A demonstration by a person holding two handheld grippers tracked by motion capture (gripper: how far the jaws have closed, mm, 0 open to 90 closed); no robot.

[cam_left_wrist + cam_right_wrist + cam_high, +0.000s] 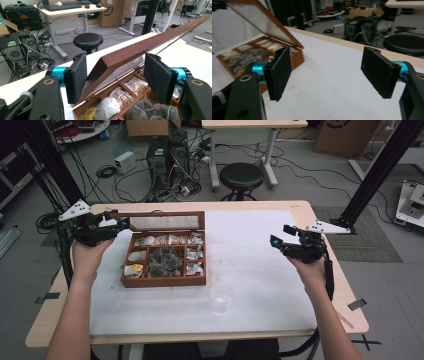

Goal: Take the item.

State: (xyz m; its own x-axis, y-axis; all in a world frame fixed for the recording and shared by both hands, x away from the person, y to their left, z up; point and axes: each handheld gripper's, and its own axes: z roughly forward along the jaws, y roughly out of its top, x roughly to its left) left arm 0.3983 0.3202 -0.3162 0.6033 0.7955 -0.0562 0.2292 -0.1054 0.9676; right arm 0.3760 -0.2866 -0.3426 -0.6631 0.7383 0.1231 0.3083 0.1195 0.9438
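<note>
A wooden tea box (162, 281) with several compartments of tea bags (120, 98) stands at the table's left. Its glass-paned lid (165, 221) is raised at a slant. My left gripper (122, 224) is at the lid's back left corner, and in the left gripper view the lid's wooden frame (140, 47) runs between the two pads, which close on it (115, 77). My right gripper (280, 236) hovers over the white table cover at the right, well away from the box. Its jaws (329, 71) stand wide with nothing between them; the box (297, 57) lies beyond, to their left.
A clear plastic cup (220, 295) stands upright on the white cover (260, 260), just in front of the box's right corner. Behind the table are a black stool (242, 176), computer towers (167, 157) and loose cables on the floor.
</note>
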